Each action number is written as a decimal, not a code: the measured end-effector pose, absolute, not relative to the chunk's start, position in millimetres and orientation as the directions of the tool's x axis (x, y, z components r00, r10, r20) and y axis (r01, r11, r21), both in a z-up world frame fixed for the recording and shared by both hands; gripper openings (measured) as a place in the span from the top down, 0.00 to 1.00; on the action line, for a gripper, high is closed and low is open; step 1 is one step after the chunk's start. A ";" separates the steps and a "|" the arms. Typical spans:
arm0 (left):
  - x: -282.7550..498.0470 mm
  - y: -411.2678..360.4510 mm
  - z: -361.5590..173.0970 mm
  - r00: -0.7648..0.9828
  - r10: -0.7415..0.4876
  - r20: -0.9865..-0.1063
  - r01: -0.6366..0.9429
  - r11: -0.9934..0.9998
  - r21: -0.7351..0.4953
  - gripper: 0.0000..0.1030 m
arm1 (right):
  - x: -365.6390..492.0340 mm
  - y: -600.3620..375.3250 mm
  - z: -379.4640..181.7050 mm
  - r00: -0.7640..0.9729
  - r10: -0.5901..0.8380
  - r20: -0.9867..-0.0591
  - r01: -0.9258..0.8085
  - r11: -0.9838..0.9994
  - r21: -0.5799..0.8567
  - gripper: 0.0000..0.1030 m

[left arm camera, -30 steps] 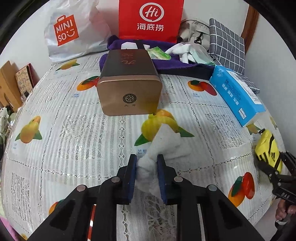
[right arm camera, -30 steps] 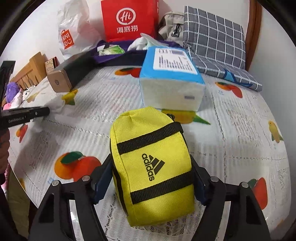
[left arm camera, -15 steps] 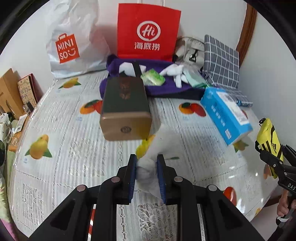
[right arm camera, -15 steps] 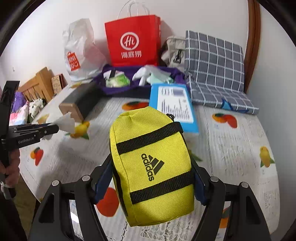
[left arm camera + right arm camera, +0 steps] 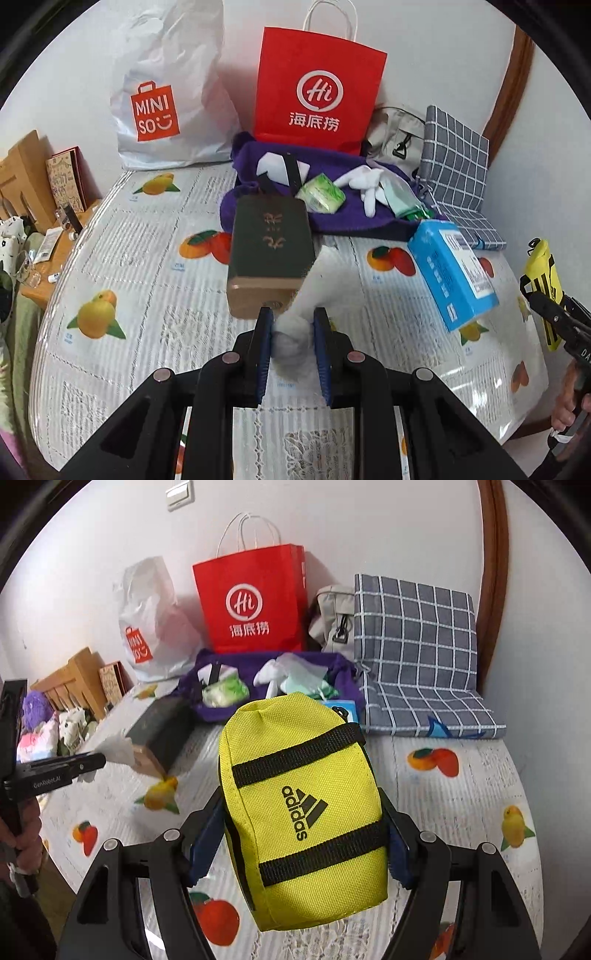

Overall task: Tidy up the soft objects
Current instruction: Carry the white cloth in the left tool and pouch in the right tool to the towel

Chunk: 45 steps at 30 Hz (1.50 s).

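My left gripper (image 5: 293, 334) is shut on a white cloth (image 5: 325, 280) and holds it in the air above the fruit-print tablecloth (image 5: 147, 266). My right gripper (image 5: 301, 834) is shut on a yellow Adidas pouch (image 5: 299, 805) and holds it up above the table; the pouch also shows at the right edge of the left wrist view (image 5: 545, 280). A purple open bag (image 5: 332, 206) at the back holds a green packet (image 5: 321, 194), a white glove (image 5: 364, 184) and other soft things.
A dark green and gold box (image 5: 269, 254) lies mid-table and a blue tissue box (image 5: 450, 273) to its right. A red paper bag (image 5: 317, 88), a white Miniso bag (image 5: 162, 107), a beige bag (image 5: 395, 136) and a grey checked cushion (image 5: 454, 166) stand at the back wall.
Both grippers have risen and pulled back from the table, each still holding its load. The table and boxes look further away and lower now.
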State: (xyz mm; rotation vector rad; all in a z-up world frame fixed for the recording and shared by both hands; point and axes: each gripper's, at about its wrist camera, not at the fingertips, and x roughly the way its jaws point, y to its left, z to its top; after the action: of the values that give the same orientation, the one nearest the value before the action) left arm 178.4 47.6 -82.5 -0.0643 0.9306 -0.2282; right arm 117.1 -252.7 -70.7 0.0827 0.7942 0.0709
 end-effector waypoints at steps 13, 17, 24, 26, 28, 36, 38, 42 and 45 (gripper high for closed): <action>221.4 42.6 -60.7 0.604 -0.189 -0.775 0.134 0.982 -0.135 0.80 | 180.9 -253.7 -50.0 0.714 0.129 -0.688 -0.049 0.990 0.134 0.28; 236.9 40.2 -53.5 0.613 -0.183 -0.769 0.131 0.983 -0.129 0.80 | 200.5 -251.0 -42.9 0.717 0.132 -0.685 -0.056 0.990 0.132 0.28; 268.3 36.8 -47.8 0.616 -0.176 -0.768 0.123 0.984 -0.127 0.80 | 235.5 -248.4 -29.1 0.725 0.164 -0.668 -0.078 0.984 0.157 0.28; 277.3 36.5 -46.6 0.614 -0.178 -0.769 0.122 0.984 -0.131 0.80 | 244.3 -246.9 -26.7 0.727 0.172 -0.665 -0.088 0.983 0.158 0.28; 284.9 35.3 -45.2 0.614 -0.176 -0.770 0.120 0.984 -0.129 0.80 | 257.4 -245.4 -24.7 0.726 0.179 -0.664 -0.097 0.983 0.159 0.28; 318.4 28.4 -39.8 0.623 -0.151 -0.768 0.119 0.988 -0.099 0.80 | 299.8 -237.5 -23.4 0.708 0.211 -0.674 -0.120 0.976 0.180 0.28; 326.5 25.9 -41.1 0.622 -0.151 -0.769 0.122 0.988 -0.095 0.80 | 309.5 -236.1 -24.5 0.703 0.221 -0.676 -0.124 0.974 0.190 0.28; 343.6 21.3 -47.5 0.613 -0.158 -0.774 0.126 0.987 -0.102 0.80 | 327.2 -231.8 -29.7 0.690 0.246 -0.680 -0.140 0.968 0.209 0.27; 355.8 17.2 -53.8 0.603 -0.165 -0.780 0.132 0.985 -0.107 0.80 | 338.0 -226.6 -38.6 0.674 0.258 -0.693 -0.152 0.966 0.211 0.27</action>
State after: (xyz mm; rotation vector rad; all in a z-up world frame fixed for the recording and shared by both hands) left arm 355.8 17.2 -53.8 -0.0399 0.9070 -0.1721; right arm 338.0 -226.6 -38.6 0.1398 0.7996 0.2316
